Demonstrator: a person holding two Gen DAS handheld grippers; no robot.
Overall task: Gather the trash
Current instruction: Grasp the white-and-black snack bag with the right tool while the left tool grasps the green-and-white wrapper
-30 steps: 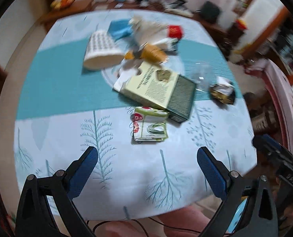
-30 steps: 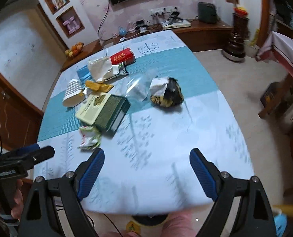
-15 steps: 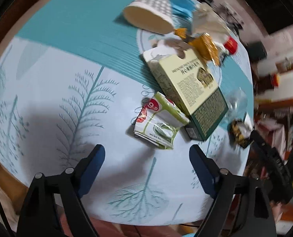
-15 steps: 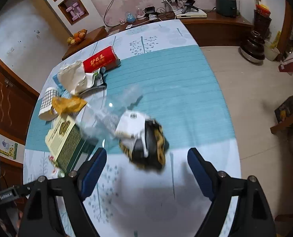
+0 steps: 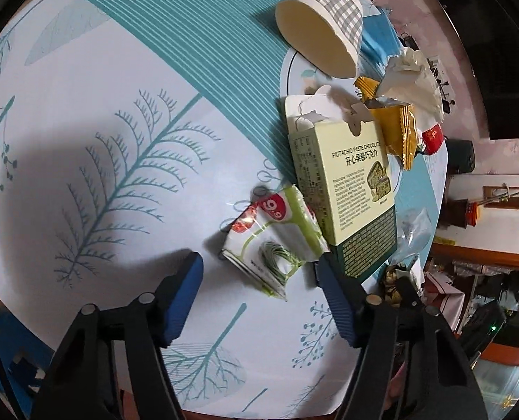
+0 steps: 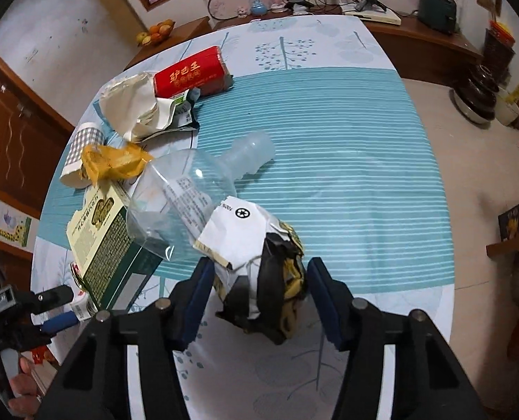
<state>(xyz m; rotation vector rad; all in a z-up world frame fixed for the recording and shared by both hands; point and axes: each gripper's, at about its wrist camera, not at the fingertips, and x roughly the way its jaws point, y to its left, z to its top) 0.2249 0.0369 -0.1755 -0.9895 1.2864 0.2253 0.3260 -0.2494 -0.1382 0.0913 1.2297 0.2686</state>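
Trash lies on a table with a teal and white tree-print cloth [image 5: 112,161]. My left gripper [image 5: 259,273] is open around a crumpled green and white wrapper [image 5: 273,241], which leans on a pistachio chocolate box [image 5: 350,189]. My right gripper [image 6: 257,280] is open around a crumpled black, white and yellow bag [image 6: 259,262]. A clear plastic bottle [image 6: 196,189] lies just beyond that bag. The box also shows in the right wrist view [image 6: 109,241].
A checked paper cup [image 5: 322,31] lies on its side, with a yellow wrapper [image 5: 396,129] and a white crumpled bag [image 5: 413,84] near it. A red pack [image 6: 189,73] sits farther back. The left gripper shows at the table edge [image 6: 32,301].
Both grippers have moved forward and down onto the table. The green wrapper now sits between the left fingers, and the black and white bag between the right fingers.
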